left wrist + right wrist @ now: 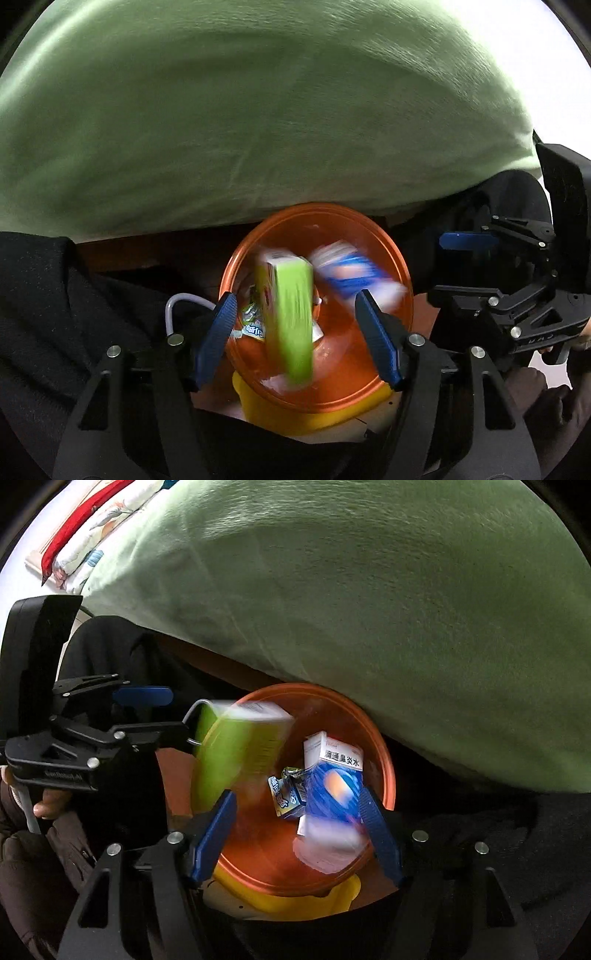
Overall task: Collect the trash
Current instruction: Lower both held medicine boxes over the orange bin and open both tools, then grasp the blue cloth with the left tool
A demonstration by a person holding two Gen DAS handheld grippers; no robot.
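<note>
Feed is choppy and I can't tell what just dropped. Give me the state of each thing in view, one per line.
left gripper: open, holding nothing, above the bin
right gripper: open, holding nothing, above the bin
green box: motion-blurred, ungripped, over the bin mouth
blue box: in the bin, tilted
small wrapper: crumpled, in the bin
orange bin: open-topped, holds trash

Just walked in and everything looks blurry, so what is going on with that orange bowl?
A person holds a hand-held gripper in each hand over an orange bowl beside a green bedsheet. Both the left hand-held gripper and the right hand-held gripper are open and hold nothing. A green box and a blue and white box, both motion-blurred, appear to be dropping into the bowl, where a small wrapper already lies.
</note>
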